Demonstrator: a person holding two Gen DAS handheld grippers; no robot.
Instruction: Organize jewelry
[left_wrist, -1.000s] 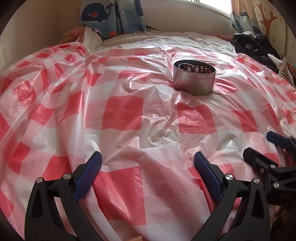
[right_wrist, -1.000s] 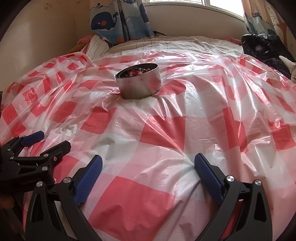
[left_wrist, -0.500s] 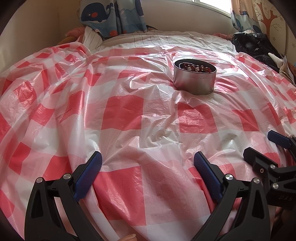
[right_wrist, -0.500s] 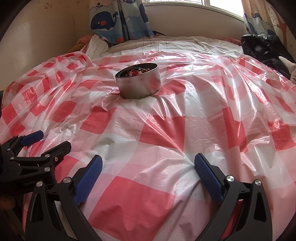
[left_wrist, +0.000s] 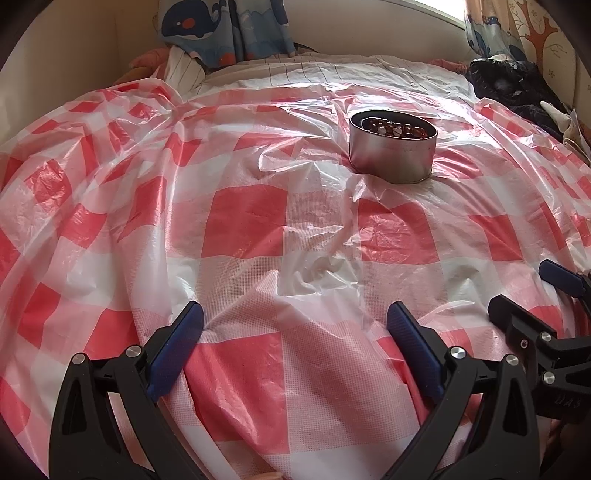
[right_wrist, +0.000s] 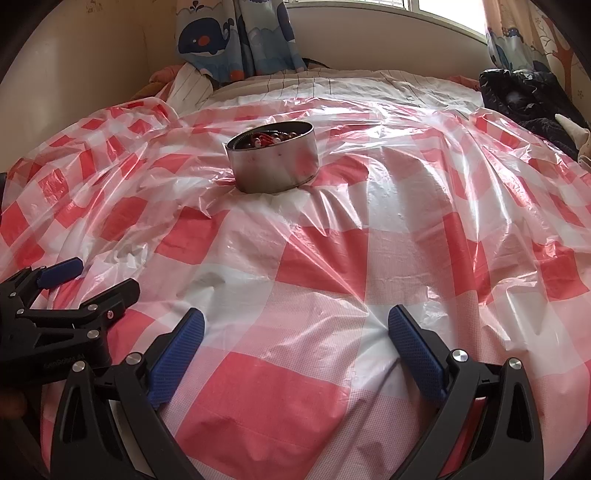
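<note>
A round metal tin (left_wrist: 393, 157) is seen standing upright on a red-and-white checked plastic sheet (left_wrist: 258, 229) spread over a bed. Reddish-brown beads (left_wrist: 397, 127), probably a bracelet or necklace, are held inside the tin, just below its rim; no jewelry is seen lying outside it. The sheet is puckered around the tin's base, which suggests soft bedding beneath.

Well short of the tin, on the near side, the left gripper (left_wrist: 295, 325) is held with its blue-padded fingers spread wide and nothing between them. The right gripper (right_wrist: 293, 326), just beside it and equally far from the tin, is likewise released and empty.

If the tin were nudged or the slippery sheet dragged by a finger, the tin could be tipped on the soft surface and the beads spilled into the folds.

The individual pieces in the tin cannot be counted or told apart; most of its interior is hidden by its wall. Beyond the tin, a whale-print curtain (right_wrist: 236, 40) and dark clothing (right_wrist: 528, 96) are only partly shown.
</note>
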